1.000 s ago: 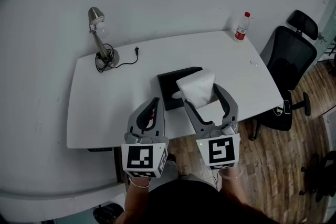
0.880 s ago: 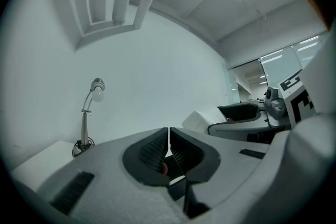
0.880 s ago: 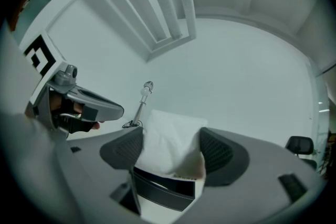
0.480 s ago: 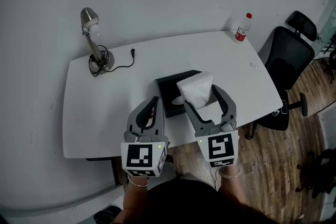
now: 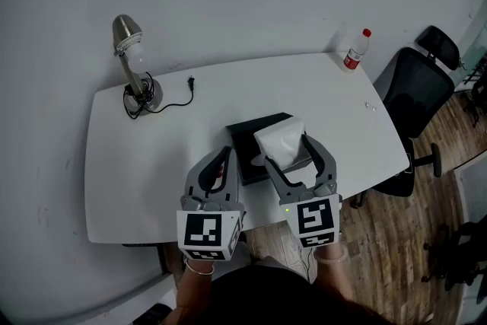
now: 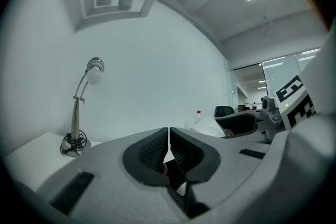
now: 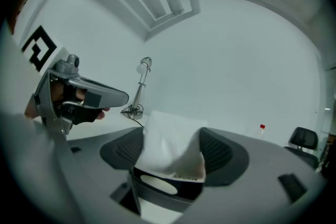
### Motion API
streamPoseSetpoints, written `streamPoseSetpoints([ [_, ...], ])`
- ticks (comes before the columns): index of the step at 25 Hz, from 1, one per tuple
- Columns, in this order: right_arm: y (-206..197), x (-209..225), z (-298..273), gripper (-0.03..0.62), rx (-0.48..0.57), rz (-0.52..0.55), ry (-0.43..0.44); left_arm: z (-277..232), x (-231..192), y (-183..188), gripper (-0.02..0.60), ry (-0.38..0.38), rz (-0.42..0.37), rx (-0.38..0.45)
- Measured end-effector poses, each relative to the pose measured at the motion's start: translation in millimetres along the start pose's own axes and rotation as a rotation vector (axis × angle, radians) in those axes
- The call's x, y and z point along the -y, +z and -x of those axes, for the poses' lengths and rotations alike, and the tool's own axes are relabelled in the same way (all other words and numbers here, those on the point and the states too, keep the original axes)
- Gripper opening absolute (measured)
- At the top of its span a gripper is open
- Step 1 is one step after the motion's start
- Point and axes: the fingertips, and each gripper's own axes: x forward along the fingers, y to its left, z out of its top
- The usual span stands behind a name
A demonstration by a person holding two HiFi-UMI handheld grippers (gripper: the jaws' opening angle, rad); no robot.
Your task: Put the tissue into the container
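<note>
A white tissue pack (image 5: pixel 279 143) (image 7: pixel 170 144) sits between the jaws of my right gripper (image 5: pixel 288 150) (image 7: pixel 172 150), which is shut on it and holds it above the black rectangular container (image 5: pixel 245 138). The container lies near the front middle of the white table (image 5: pixel 152 156), partly hidden by the tissue. My left gripper (image 5: pixel 221 164) (image 6: pixel 168 148) hovers left of the container with its jaws shut and nothing between them.
A silver desk lamp (image 5: pixel 131 65) (image 6: pixel 81 107) with a black cord (image 5: pixel 179 90) stands at the table's back left. At the back right corner stands a bottle with a red cap (image 5: pixel 354 51) (image 7: pixel 261 131). A black office chair (image 5: pixel 415 80) is beside the table's right edge.
The right gripper with the tissue has shifted slightly left and closer over the container. The head view has moved, so the table sits lower and more central. The left gripper stays put.
</note>
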Motion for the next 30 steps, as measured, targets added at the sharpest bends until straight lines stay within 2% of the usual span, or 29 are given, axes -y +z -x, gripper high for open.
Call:
streamPoseSetpoints([
  [30,-75.9,-16.0,-58.2,0.354,-0.286,-0.087,0.074,-39.6,-24.6,-55.0,0.029,-0.020,0.078,-0.121],
])
